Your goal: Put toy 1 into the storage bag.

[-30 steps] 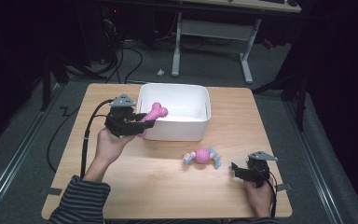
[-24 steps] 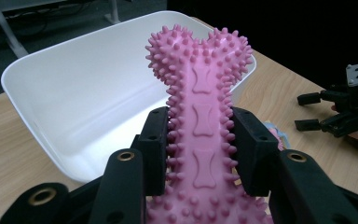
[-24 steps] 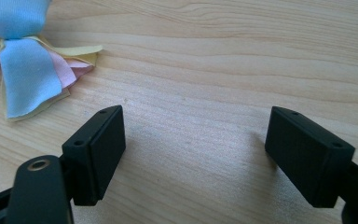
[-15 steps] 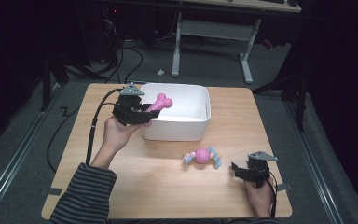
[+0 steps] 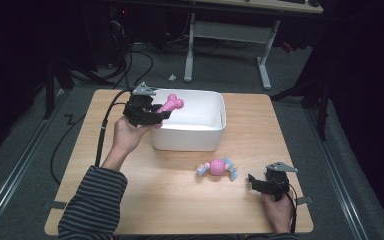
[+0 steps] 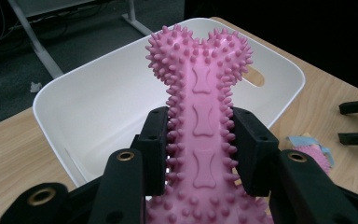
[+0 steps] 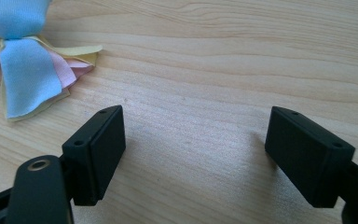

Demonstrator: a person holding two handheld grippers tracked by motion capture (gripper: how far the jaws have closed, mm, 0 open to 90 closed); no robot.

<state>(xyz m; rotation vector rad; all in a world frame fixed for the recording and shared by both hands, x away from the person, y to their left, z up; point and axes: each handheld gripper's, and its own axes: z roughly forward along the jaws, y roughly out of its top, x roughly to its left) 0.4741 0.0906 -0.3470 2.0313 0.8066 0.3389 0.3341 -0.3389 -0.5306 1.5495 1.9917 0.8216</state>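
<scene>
A pink spiked bone toy (image 6: 200,121) is pinched at its shaft between the two black pads of the left gripper (image 6: 200,149), one pad pressed against each spiked side. The toy's knobbed end is pointed away from the gripper and is held above the open white bin (image 6: 93,102). In the high view, the left gripper (image 5: 147,111) is seen at the bin's (image 5: 187,140) left rim, with the bone (image 5: 170,104) reaching over the near-left corner, clear of the bin's floor. The gripper is carried by a hand with a striped sleeve (image 5: 92,200) behind it, and a black cable (image 5: 105,130) is trailed from it across the wooden table (image 5: 160,200).

The pads of the right gripper (image 7: 196,154) are spread wide apart, with nothing but bare wood between them. A soft toy with pink, blue and yellow cloth ends (image 7: 25,60) is lying just beyond its left pad, untouched. In the high view, the right gripper (image 5: 265,184) is rested near the table's front right corner, and the cloth toy (image 5: 217,168) is lying to its left, in front of the bin.
</scene>
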